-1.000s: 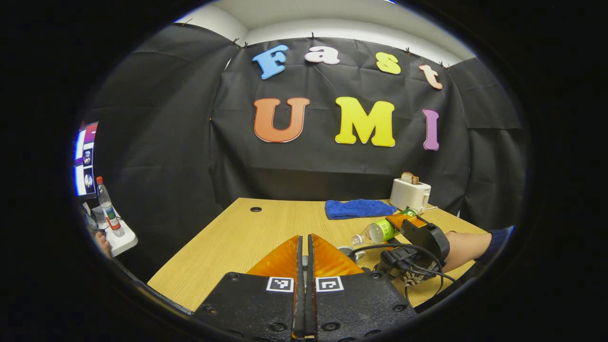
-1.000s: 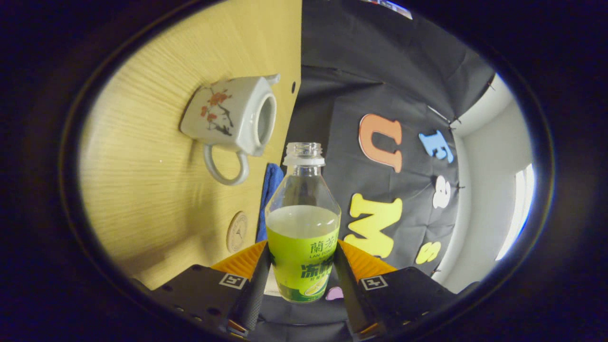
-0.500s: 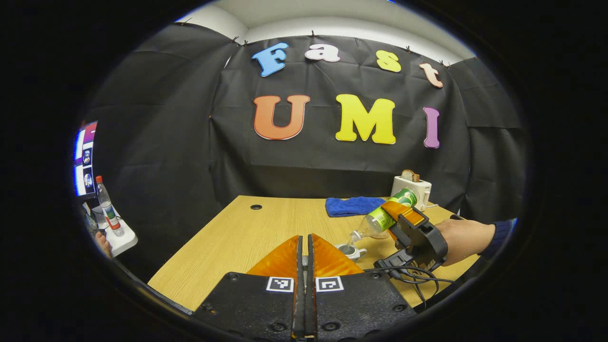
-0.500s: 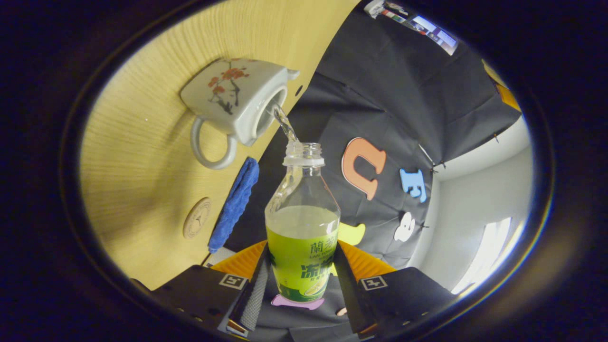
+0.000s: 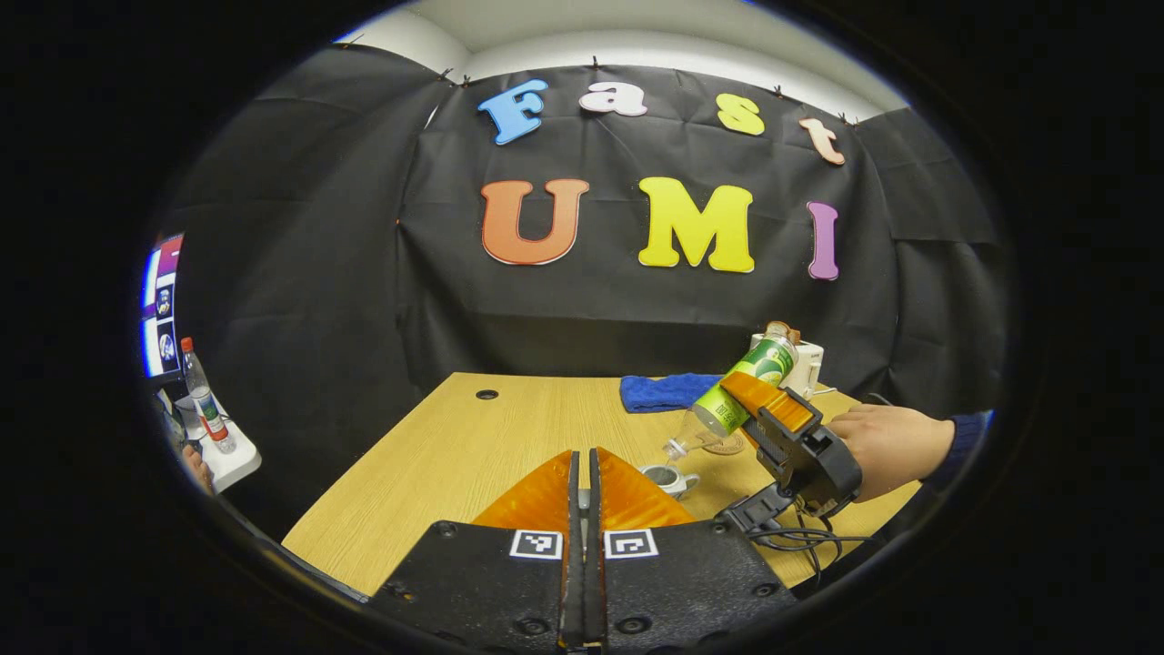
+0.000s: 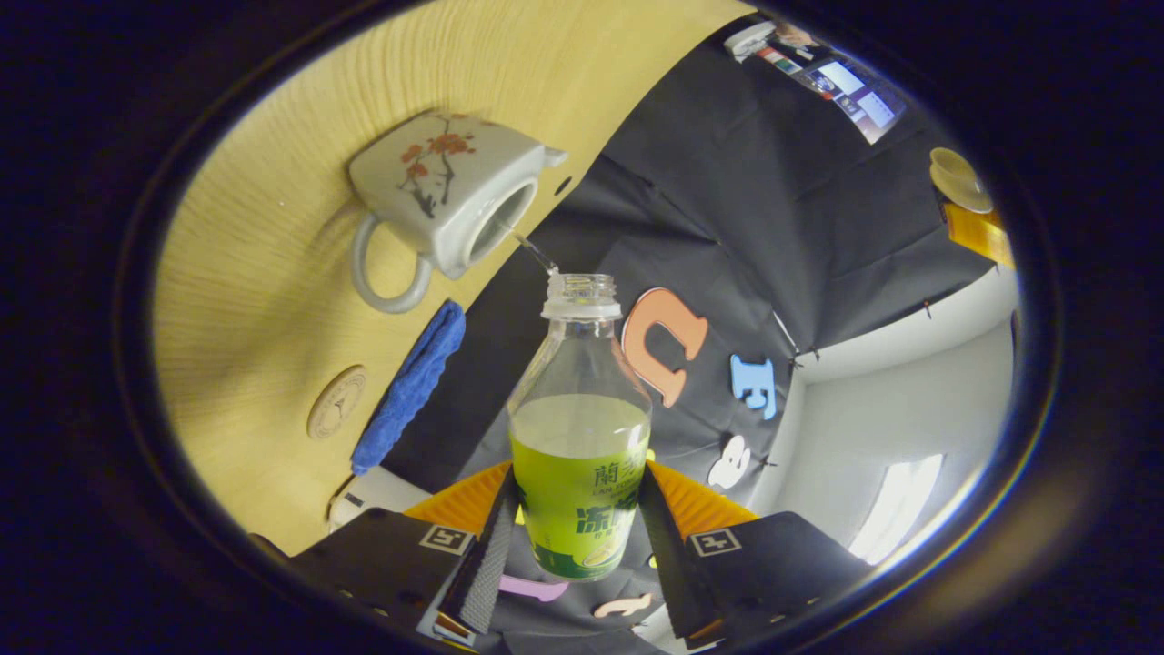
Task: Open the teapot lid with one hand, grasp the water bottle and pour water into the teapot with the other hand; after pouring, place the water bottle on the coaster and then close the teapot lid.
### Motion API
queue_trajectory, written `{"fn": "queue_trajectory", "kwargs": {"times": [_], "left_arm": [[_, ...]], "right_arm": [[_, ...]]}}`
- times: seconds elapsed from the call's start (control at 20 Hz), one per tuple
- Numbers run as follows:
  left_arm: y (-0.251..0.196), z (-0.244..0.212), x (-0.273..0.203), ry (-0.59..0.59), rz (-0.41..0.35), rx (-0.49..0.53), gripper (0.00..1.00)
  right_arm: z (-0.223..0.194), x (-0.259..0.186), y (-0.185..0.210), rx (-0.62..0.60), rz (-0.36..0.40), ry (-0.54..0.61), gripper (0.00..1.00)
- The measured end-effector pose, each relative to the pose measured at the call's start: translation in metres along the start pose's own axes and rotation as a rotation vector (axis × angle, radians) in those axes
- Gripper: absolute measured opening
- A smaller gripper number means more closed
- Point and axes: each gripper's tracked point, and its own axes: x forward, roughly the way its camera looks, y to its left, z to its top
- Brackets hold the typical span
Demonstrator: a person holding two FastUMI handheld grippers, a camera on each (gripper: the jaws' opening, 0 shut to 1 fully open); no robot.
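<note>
Meanwhile, your right gripper [image 6: 578, 537] clamped the water bottle [image 6: 580, 437], its neck aimed ahead toward the teapot [image 6: 446, 205]; your left gripper [image 5: 586, 509] stayed pinched narrow.

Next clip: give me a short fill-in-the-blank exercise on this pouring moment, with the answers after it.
1. The right gripper is shut on the ____.
2. A thin stream of water runs from the bottle's mouth into the open ____.
3. The round coaster lies on the table beside the blue ____.
4. The left gripper has its fingers ____.

Missing words: water bottle; teapot; cloth; shut.
</note>
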Motion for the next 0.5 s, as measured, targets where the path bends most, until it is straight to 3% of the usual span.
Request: {"fn": "queue_trajectory", "kwargs": {"times": [0.5], "left_arm": [[0.002, -0.002, 0.001, 0.007, 0.003, -0.002, 0.03]], "right_arm": [[-0.002, 0.001, -0.012, -0.036, -0.035, -0.009, 0.71]]}}
